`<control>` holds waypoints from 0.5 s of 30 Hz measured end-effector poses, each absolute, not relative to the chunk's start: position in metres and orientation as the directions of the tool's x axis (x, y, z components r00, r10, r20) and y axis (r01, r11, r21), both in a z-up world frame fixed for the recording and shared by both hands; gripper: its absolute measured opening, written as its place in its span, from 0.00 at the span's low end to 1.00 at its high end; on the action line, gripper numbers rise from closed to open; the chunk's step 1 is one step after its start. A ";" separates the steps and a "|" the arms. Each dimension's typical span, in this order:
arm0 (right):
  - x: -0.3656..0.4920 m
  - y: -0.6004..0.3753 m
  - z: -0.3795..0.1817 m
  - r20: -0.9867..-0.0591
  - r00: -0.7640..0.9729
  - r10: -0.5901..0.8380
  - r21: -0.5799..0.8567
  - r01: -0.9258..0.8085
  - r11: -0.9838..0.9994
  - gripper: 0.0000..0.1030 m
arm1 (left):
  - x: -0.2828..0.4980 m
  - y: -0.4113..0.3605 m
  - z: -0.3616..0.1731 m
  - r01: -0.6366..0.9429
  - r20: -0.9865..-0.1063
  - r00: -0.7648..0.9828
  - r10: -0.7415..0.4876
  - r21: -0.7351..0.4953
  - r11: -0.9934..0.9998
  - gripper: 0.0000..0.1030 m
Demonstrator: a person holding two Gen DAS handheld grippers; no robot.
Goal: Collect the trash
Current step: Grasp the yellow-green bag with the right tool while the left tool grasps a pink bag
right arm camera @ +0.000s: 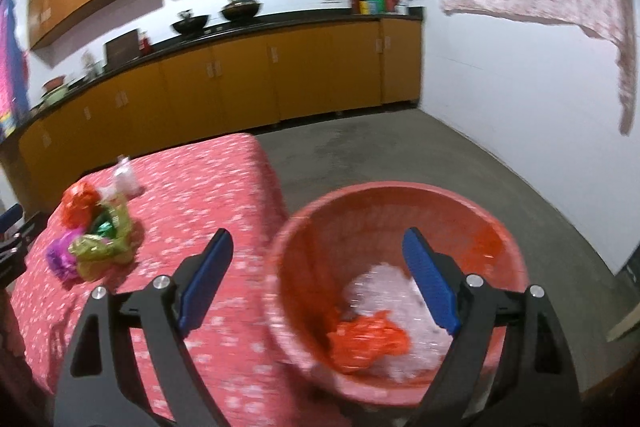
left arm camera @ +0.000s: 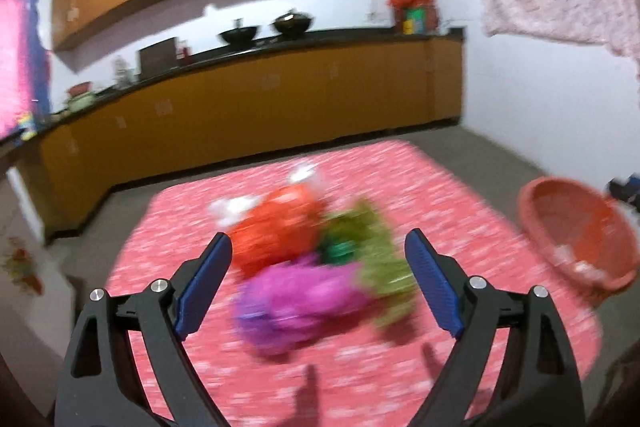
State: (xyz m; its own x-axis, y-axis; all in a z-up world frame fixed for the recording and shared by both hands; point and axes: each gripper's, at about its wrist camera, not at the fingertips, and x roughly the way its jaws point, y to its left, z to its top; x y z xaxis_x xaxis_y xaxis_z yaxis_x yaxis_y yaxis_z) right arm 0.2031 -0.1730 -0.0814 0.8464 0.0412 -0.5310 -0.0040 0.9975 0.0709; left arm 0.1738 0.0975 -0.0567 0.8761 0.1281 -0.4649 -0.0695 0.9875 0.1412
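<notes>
Crinkly plastic trash sits bunched in one heap on the worktop, which is covered by a pink-red cloth with white flecks. Heap is blurred in the left wrist view, sharper from the right. Pieces: an orange-red wrapper at the far side, a purple wrapper nearest the left hand-held gripper, a yellow-green wrapper to the right of those, and a small shiny dark-green piece tucked in the middle. All four touch or overlap. White crumpled plastic lies just behind the orange-red one; another white bit stands near it.

Left hand-held gripper: blue-padded fingers spread wide apart, nothing between them, hovering above the cloth with the heap just ahead; cannot tell exact height because of blur.

Right hand-held gripper: fingers also spread wide, holding nothing, poised over the mouth of a red-orange plastic basket. Basket is round, tilted toward the camera, at the right edge of the worktop; whether it rests on the cloth or hangs past the edge is unclear. Inside it: orange-red crumpled trash at the bottom and white crumpled plastic beside and behind it, touching.

Heap and basket are well apart, heap to the left of the basket.
</notes>
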 end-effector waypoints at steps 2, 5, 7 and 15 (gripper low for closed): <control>0.205 -0.154 -0.082 -0.533 0.844 0.063 0.059 -0.037 0.998 0.82 | 0.178 0.120 -0.069 -0.117 -0.493 0.850 0.185 0.166 0.979 0.85; 0.208 -0.127 -0.083 -0.535 0.839 0.094 0.049 -0.080 0.996 0.82 | 0.186 0.139 -0.080 -0.138 -0.541 0.818 0.195 0.144 0.980 0.85; 0.209 -0.113 -0.084 -0.539 0.835 0.113 0.049 -0.103 0.994 0.82 | 0.193 0.143 -0.086 -0.128 -0.572 0.804 0.163 0.101 0.987 0.84; 0.218 -0.069 -0.083 -0.545 0.824 0.157 0.040 -0.162 0.986 0.82 | 0.211 0.152 -0.103 -0.093 -0.637 0.766 0.079 0.012 0.996 0.81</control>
State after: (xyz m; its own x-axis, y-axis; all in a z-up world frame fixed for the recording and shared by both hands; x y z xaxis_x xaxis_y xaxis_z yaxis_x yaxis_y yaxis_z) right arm 0.2180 -0.0686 -0.0835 0.8235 0.1572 -0.5451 -0.1620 0.9860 0.0396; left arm 0.2112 0.1523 -0.1026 0.7665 0.0794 -0.6374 -0.0933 0.9956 0.0118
